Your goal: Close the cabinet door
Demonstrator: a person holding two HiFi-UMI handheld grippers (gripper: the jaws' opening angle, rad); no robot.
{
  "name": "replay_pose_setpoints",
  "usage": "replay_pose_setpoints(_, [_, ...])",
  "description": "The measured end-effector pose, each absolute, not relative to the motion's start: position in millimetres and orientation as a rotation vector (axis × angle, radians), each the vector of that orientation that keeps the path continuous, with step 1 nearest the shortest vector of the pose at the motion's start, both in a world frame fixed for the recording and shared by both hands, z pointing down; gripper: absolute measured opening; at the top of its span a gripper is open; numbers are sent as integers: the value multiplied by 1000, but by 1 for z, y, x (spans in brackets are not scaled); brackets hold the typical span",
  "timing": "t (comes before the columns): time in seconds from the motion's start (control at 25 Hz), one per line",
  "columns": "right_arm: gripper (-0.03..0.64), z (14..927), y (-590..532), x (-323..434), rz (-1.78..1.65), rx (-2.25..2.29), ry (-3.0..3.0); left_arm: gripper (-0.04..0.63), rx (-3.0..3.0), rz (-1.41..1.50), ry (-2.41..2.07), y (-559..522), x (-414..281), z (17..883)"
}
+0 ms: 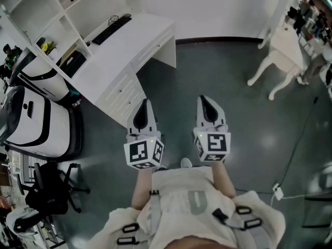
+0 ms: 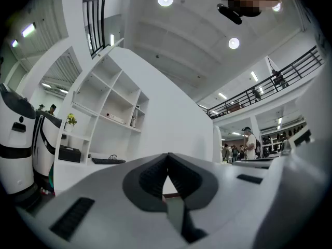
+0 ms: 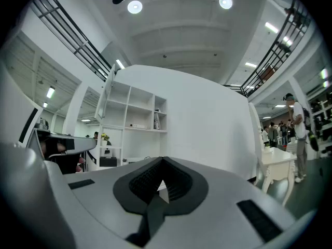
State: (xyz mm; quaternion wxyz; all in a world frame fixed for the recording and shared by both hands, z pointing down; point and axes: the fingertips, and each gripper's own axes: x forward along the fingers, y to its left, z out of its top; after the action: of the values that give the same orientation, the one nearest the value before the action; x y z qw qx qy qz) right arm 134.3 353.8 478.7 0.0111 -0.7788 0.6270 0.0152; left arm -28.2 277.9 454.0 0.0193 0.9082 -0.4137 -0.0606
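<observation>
- No word, brand, number or sign can be read in any view.
- The white marker cube [image 1: 143, 153] of the left gripper [image 1: 145, 104] and the white marker cube [image 1: 212, 145] of the right gripper [image 1: 205, 100] bear only black-and-white square patterns, no letters or digits.
- A grey mark [image 1: 196, 202] on the person's pale garment [image 1: 171, 191] is too blurred to read.

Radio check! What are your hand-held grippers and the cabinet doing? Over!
Left hand-held gripper shut, empty. Right hand-held gripper shut, empty. White open-shelf cabinet with desk ahead, untouched. Grey floor between, nothing blocking.
</observation>
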Motion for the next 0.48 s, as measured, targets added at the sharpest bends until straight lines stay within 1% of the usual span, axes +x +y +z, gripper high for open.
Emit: replay_pose_setpoints(0.48, [-3, 485, 353, 159, -1, -2393, 1971, 5, 2803, -177, -1298, 279, -6, 458])
